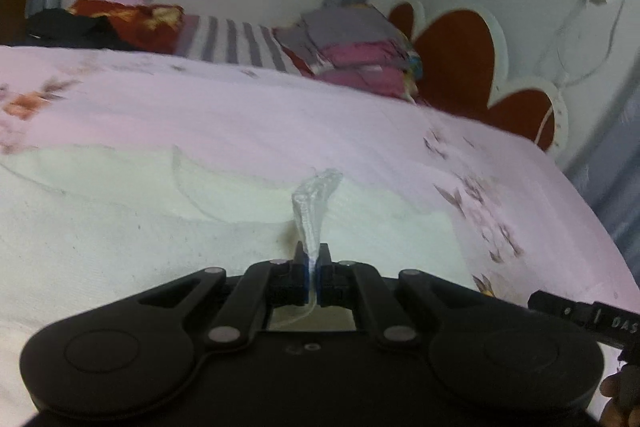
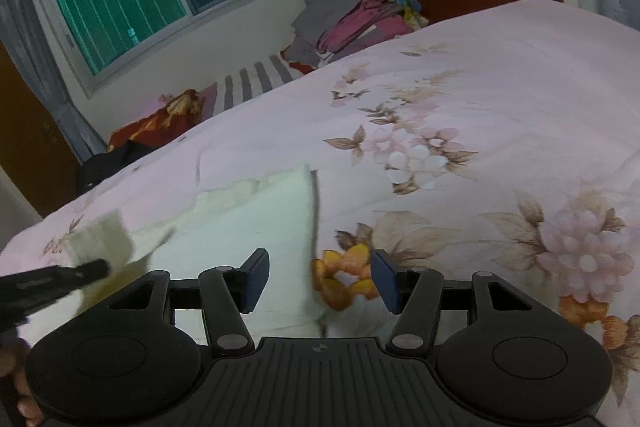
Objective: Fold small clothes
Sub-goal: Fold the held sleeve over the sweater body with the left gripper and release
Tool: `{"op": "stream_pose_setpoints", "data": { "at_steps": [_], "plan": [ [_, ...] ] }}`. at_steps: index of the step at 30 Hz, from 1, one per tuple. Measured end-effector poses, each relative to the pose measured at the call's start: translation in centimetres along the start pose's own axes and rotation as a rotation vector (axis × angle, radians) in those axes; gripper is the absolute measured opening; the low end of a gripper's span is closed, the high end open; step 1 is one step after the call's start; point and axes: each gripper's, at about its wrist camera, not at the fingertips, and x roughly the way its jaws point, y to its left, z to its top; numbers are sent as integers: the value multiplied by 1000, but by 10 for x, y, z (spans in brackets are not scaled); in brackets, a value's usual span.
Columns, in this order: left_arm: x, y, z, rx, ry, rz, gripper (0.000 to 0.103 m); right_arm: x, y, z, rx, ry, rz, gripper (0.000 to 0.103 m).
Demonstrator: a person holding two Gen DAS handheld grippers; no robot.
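- White garment [image 1: 120, 227]: spread flat on the bed [image 1: 280, 115], over the pink floral bedspread, near the front edge. Flat support suits folding; nothing else lies on the cloth.
- Left gripper [image 1: 311, 267]: clenched on a pinch of the white garment. A thin, bunched strip of fabric [image 1: 314, 211] rises out from between the blue pads. Grip taken at an edge or corner, presumably so that one layer can be carried over the rest.
- Left view blurred; exact part of the garment held cannot be told.
- Right gripper [image 2: 318, 281]: released, jaws standing apart, nothing between the pads. Poised low over the right edge of the white garment, with the straight hem [image 2: 314, 211] running away just ahead of the gap.
- Likely reason for that position: ready to pin or take the right edge while the left side is brought across. A judgement only.
- In the right view, a lifted, blurred flap [image 2: 104, 239] of pale cloth shows at the left beside the tip of the left gripper, consistent with a fold in progress.
- Fold stage: early to middle; garment mostly flat, no compact folded shape yet.
- Pile of folded clothes [image 1: 360, 43]: well apart, at the headboard [image 1: 456, 55]; possibly the place for finished items.
- Risk: thin pinch may slip, or the bedspread may be caught with the cloth.
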Motion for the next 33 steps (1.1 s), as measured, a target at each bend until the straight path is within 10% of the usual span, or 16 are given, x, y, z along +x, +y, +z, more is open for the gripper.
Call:
{"op": "stream_pose_setpoints", "data": {
  "at_steps": [5,10,12,22,33],
  "plan": [
    [1,-25,-32,11,83,-30,7,-8,-17,3,10,7,-3,57],
    [-13,-30,-40,15,52,-97,70,-14,-20,7,-5,8,20,57],
    [-37,-31,-41,74,-12,-36,78,-12,-14,9,-16,16,40,57],
    [-142,101,-67,-98,-106,335,71,31,49,1,-83,107,146,59],
    [-134,148,-60,-148,-47,364,57,72,81,-14,-96,177,149,67]
  ]
}}
